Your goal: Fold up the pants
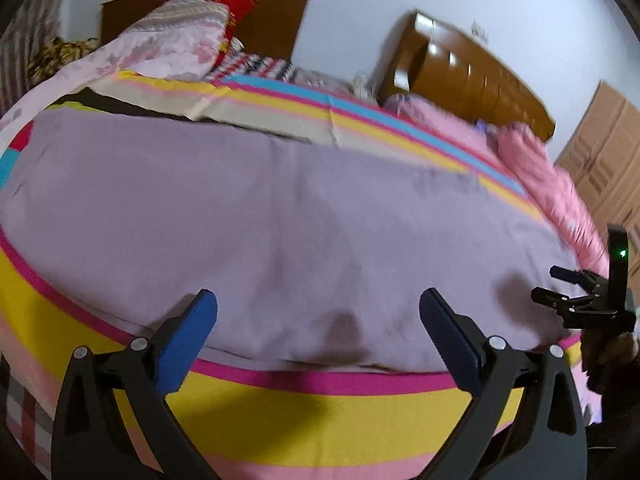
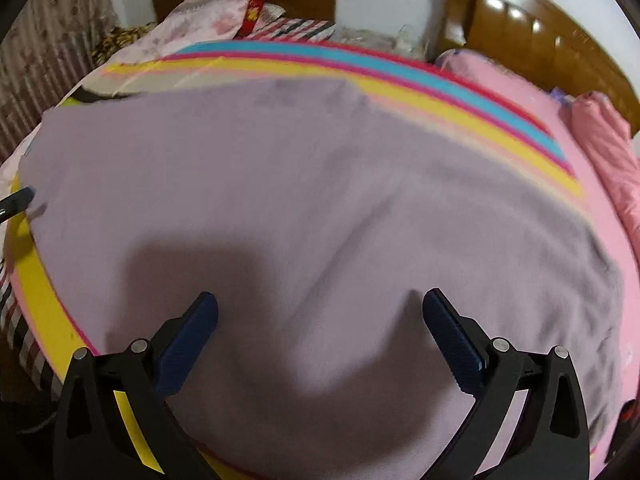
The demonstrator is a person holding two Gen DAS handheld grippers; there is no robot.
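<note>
- Left gripper (image 1: 318, 344): blue-padded fingers spread wide, nothing between them; hovers over the near edge of the pants (image 1: 280, 220), just past the pink/yellow stripes of the bed sheet (image 1: 320, 404).
- Right gripper (image 2: 320, 344): jaws likewise apart & empty; sits further in over the cloth, its shadow falling on the fabric directly ahead. In the left wrist view it shows at far right edge, black frame, green light on.
- Pants: lilac-grey, spread flat & wide across the striped sheet; a few soft creases run toward the far side. Which end is the waist – can't tell, both views motion-blurred.
- Step in hand (est.): approach for first grasp; no fold visible yet, so task prob. near its start.
- To do it well: drop each gripper to the near hem, one per corner, pinch pants only – not the sheet under. Lift both evenly, carry across, keep edge taut so creases don't lock in.
- Pose: both tools held low, pointing fwd across the bed, roughly level w/ each other; left one nearer the bed edge, right one over the garment.
- Surrounds: pink quilt (image 2: 600, 152) at right, pillows (image 1: 176, 40) & wooden headboard (image 1: 480, 76) at far side.
</note>
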